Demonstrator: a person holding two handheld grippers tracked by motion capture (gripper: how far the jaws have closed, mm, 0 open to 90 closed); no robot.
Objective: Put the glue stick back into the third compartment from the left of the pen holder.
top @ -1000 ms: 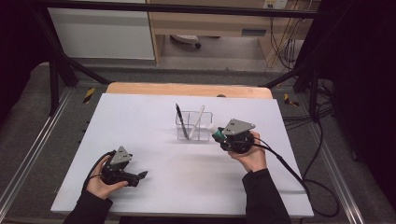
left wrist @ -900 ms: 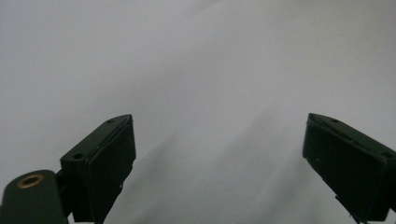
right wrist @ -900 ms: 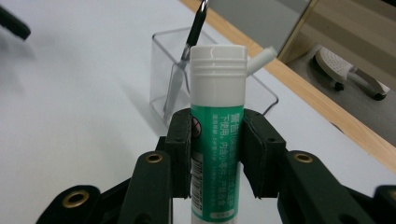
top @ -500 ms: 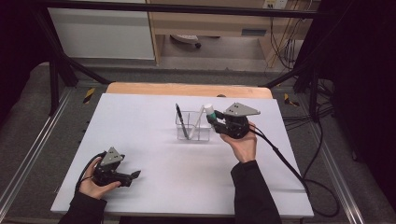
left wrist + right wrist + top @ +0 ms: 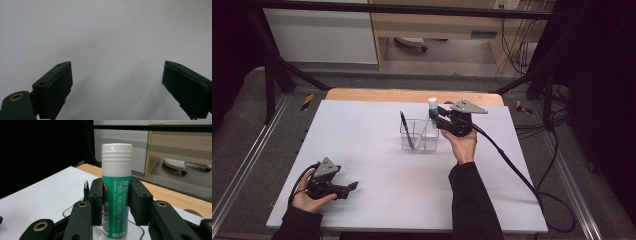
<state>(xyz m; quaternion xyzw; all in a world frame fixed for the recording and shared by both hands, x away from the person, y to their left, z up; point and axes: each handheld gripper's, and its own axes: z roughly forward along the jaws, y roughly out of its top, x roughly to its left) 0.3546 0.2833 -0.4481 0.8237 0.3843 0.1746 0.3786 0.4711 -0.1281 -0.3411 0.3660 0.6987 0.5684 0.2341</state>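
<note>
Glue stick (image 5: 116, 187), a green tube with a white cap, stands upright between the pads of your right gripper (image 5: 116, 202), which clamps it across the labelled middle; in the high view the glue stick (image 5: 432, 111) hangs above the right part of the clear plastic holder (image 5: 419, 135) near the far edge of the white table (image 5: 362, 130). Judge it light and stiff: the hard shell should not give under the pads, but its smooth round side may turn or slide, so you should grip the body squarely, below the cap, which might pull off. A black pen (image 5: 406, 129) leans in the holder's left part, with a pale stick beside it. Your left gripper (image 5: 343, 188) rests low near the table's front left corner, jaws wide apart and empty. The thin-walled holder looks easy to tip.
</note>
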